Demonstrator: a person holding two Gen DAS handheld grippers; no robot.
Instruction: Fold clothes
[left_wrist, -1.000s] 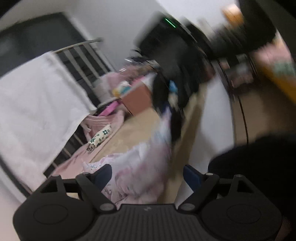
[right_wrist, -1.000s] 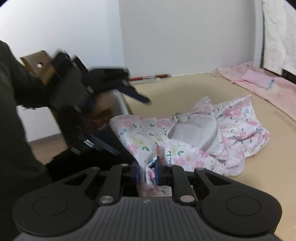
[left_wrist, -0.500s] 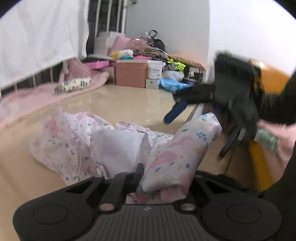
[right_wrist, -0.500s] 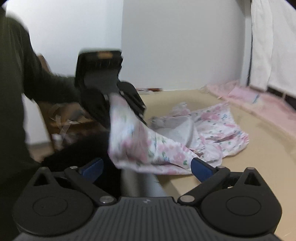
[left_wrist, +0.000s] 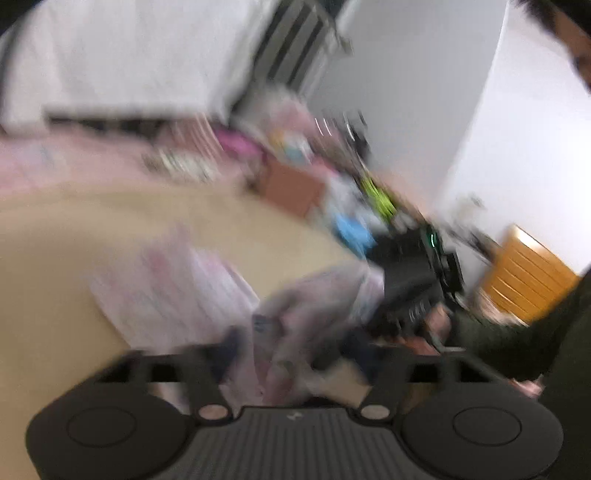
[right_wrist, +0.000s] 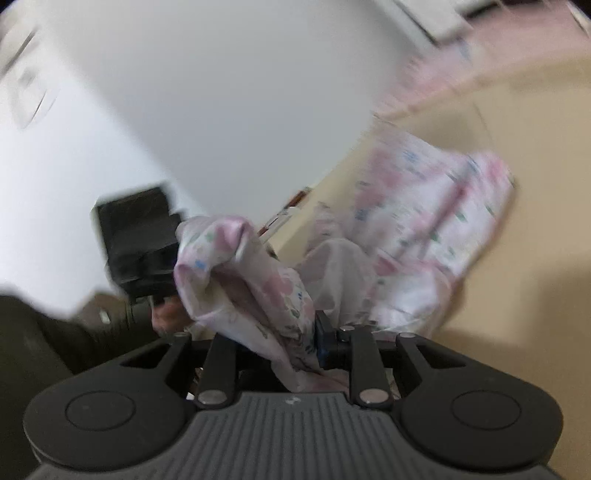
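Your floral garment (right_wrist: 424, 221) lies crumpled and unfolded on the beige surface (right_wrist: 535, 184), one end lifted off it, so no fold is done yet and all the folding is left. Your right gripper (right_wrist: 291, 343) has narrow, closing fingers (right_wrist: 323, 341) with a bunch of that lifted cloth between them, apparently pinched. Your left gripper (left_wrist: 295, 354) has its fingers (left_wrist: 231, 349) wide and opening; cloth hangs between them, but blur hides whether the fingers touch it.
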